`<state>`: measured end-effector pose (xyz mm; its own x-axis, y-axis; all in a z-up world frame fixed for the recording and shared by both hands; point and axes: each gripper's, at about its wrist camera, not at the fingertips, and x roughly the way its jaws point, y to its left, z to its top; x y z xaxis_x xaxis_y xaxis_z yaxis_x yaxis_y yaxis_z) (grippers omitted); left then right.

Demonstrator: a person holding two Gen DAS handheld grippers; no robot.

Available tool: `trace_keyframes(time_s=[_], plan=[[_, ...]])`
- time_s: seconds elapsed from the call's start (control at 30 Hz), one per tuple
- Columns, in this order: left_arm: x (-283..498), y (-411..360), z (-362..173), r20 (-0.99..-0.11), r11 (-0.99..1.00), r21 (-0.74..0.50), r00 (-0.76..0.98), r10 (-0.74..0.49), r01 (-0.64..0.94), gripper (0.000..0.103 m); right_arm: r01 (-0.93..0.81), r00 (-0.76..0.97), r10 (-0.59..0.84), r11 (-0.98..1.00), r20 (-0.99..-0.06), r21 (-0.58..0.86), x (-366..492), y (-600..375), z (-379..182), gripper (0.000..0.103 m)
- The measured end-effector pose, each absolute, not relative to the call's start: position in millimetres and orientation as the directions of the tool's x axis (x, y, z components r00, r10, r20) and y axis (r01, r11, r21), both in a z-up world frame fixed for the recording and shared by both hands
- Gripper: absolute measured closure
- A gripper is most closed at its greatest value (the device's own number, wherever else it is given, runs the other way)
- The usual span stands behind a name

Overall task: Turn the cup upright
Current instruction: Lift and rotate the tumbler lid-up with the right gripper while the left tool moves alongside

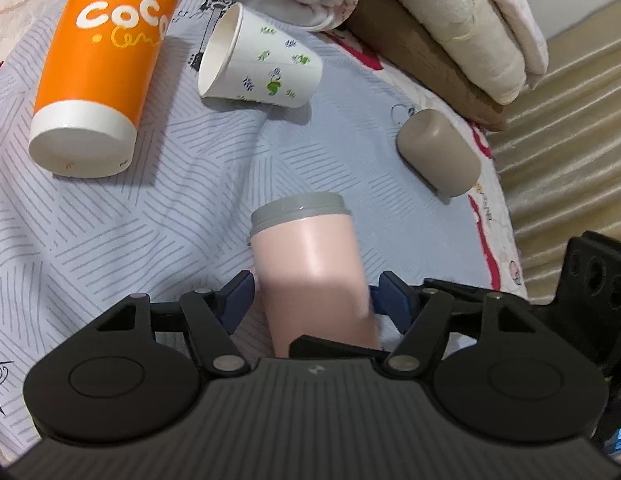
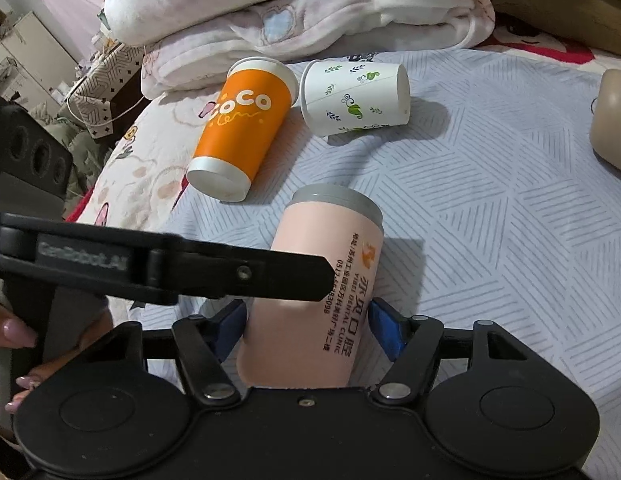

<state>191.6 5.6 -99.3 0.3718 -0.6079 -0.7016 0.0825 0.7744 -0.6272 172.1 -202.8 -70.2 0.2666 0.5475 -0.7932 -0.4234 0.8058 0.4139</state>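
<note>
A pink cup with a grey lid (image 1: 310, 264) (image 2: 322, 280) lies on its side on the grey striped bedspread, lid pointing away. My left gripper (image 1: 314, 296) has a blue pad on each side of the cup's body, close against it. My right gripper (image 2: 306, 320) also straddles the same cup with its blue pads against the sides. A black finger of the left gripper (image 2: 214, 270) crosses over the cup in the right wrist view.
An orange "CoCo" paper cup (image 1: 102, 64) (image 2: 242, 132), a white leaf-print paper cup (image 1: 262, 64) (image 2: 354, 98) and a beige cup (image 1: 438, 152) (image 2: 612, 116) lie on their sides further back. Folded blankets (image 2: 294, 12) are piled behind. The bed edge (image 1: 506, 216) is at right.
</note>
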Motion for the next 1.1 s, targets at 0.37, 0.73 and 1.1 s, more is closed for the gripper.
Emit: trace_keyframes(time_s=[0.37,0.73,1.1], plan=[[191.2,-1.3,-103.1,-0.705,0.783,-0.614,0.376,-0.602,0.102,0.039,-0.401,0.256,0.584,0.789,-0.77,0.465,175.0,-207.4,-76.4,0.031],[173.4,-18.4,-82.6,-0.718,0.835,-0.497,0.428,-0.549,0.237,0.04,-0.446,0.325,0.554,0.804,-0.766,0.393,158.1,-202.6,-68.1,0.031],[165.5,-9.1,-67.0,-0.67,0.821,-0.502,0.478,-0.569,0.274,0.044,-0.519,0.428,0.507,0.816,-0.748,0.256,144.0,-193.0,-57.9,0.033]])
